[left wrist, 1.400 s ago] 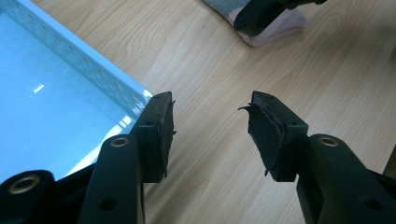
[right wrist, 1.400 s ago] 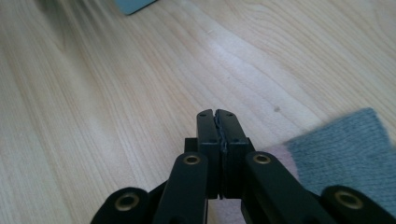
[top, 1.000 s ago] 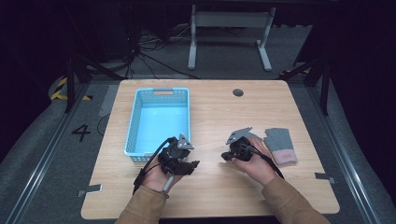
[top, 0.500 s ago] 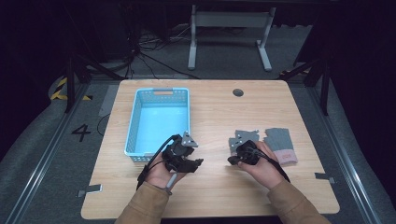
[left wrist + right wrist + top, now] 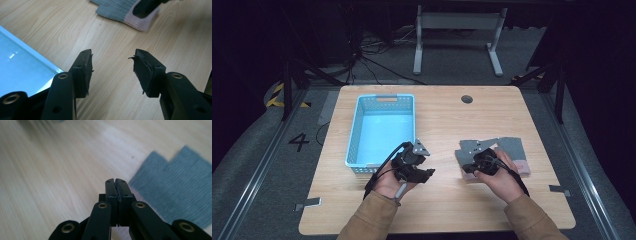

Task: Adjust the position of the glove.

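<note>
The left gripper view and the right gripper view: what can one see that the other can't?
The left gripper view alone has the light blue basket, the sock's pink cuff, and open fingers with bare table between them. The right gripper view alone has fingers pressed together with nothing between them, close beside the cloth. Both share the wooden table and the grey sock, which lies farther off in the left gripper view.
</note>
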`<act>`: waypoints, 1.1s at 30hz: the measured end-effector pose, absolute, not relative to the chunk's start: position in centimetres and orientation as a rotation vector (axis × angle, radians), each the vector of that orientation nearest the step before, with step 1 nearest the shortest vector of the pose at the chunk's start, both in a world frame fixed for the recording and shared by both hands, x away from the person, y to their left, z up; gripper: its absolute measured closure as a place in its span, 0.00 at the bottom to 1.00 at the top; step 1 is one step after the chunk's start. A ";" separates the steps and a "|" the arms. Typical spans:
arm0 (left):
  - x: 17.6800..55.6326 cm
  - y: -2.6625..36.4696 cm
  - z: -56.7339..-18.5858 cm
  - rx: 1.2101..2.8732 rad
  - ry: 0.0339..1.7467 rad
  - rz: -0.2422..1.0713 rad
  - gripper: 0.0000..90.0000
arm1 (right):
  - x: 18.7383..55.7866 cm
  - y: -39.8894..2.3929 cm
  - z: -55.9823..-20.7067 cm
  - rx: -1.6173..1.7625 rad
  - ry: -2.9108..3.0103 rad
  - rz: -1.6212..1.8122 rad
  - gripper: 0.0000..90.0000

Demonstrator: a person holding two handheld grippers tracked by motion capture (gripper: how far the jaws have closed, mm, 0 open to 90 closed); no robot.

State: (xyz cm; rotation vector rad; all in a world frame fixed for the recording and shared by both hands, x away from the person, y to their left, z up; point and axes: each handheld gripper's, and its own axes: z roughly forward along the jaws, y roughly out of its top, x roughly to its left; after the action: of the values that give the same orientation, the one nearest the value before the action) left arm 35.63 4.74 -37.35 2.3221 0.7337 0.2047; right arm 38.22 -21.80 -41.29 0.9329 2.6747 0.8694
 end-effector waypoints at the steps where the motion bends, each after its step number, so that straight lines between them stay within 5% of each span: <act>1: 35.6 4.9 -37.3 2.323 0.740 0.202 0.55 | 38.2 -21.8 -41.3 0.933 2.675 0.869 1.00; 14: 35.3 6.0 -37.3 2.304 0.775 0.215 0.55 | 43.7 -21.2 -41.6 1.079 2.602 0.849 1.00; 33: 35.1 6.0 -37.1 2.297 0.775 0.213 0.55 | 44.7 -20.3 -43.6 1.073 2.655 0.735 1.00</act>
State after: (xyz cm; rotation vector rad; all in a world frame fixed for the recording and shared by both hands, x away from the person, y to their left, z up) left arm 35.13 5.96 -37.12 2.2970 0.7750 0.2134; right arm 44.74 -20.28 -43.57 1.0729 2.6551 0.7349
